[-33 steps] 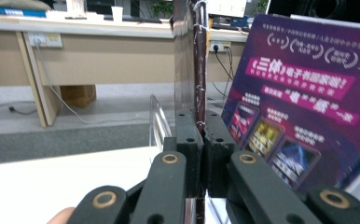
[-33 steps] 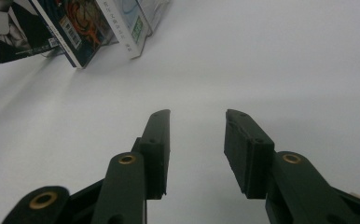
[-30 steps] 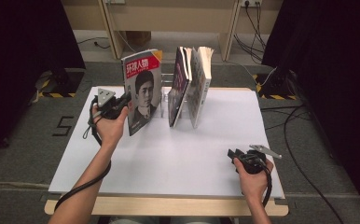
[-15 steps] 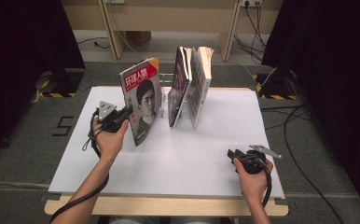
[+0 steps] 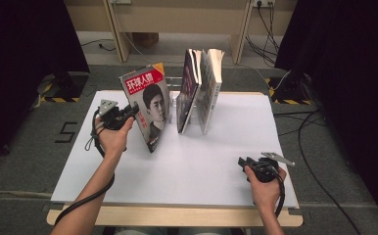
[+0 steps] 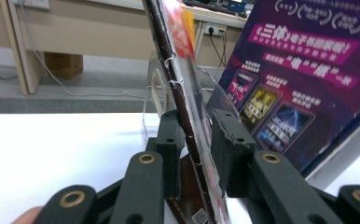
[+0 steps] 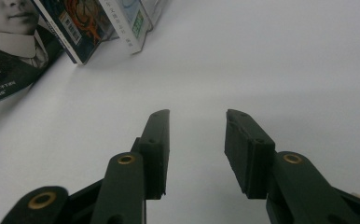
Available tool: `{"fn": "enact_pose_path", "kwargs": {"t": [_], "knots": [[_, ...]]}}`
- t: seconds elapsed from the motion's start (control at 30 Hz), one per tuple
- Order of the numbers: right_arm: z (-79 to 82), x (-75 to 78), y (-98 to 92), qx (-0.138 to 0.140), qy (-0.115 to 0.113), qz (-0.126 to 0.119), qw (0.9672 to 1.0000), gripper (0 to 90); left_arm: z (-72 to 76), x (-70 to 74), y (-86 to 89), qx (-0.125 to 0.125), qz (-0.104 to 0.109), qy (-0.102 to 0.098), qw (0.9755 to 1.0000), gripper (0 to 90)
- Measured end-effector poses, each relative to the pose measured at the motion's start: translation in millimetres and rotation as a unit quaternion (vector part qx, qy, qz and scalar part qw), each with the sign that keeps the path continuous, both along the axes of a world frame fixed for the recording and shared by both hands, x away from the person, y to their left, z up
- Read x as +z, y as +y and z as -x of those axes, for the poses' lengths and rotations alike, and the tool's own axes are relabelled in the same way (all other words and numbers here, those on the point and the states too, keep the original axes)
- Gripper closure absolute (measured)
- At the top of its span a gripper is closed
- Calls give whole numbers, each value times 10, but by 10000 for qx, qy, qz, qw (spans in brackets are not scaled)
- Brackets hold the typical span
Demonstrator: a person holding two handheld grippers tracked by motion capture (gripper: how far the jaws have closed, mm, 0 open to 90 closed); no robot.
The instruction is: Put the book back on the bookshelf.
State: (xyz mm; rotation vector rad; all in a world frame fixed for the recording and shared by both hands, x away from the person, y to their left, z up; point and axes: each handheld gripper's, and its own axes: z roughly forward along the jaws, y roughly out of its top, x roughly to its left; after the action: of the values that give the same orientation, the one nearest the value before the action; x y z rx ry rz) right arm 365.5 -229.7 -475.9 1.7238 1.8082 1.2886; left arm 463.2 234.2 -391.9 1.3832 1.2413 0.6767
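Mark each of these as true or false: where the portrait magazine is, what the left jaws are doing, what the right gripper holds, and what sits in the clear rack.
1. The portrait magazine lies flat on the table. False: it stands tilted on its lower edge.
2. The left gripper has the magazine's spine between its jaws, which have just been opening, with a gap on the right pad. True.
3. The right gripper grips a book. False: its jaws stand apart over bare table, holding nothing.
4. Other magazines stand upright in the clear rack behind the portrait one. True.
5. The right hand rests at the table's far edge. False: it is near the front right corner.
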Motion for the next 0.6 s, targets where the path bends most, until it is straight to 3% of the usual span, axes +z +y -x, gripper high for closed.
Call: {"fn": "enact_pose_path", "kwargs": {"t": [0.47, 0.6], "knots": [[-3, -5, -19, 12, 31, 9, 10000, 610, -149, 14, -100, -119, 339, 226, 9991, 677], [-6, -11, -15, 18, 57, -11, 10000, 609, -226, -28, -99, -121, 425, 434, 9981, 675]]}}
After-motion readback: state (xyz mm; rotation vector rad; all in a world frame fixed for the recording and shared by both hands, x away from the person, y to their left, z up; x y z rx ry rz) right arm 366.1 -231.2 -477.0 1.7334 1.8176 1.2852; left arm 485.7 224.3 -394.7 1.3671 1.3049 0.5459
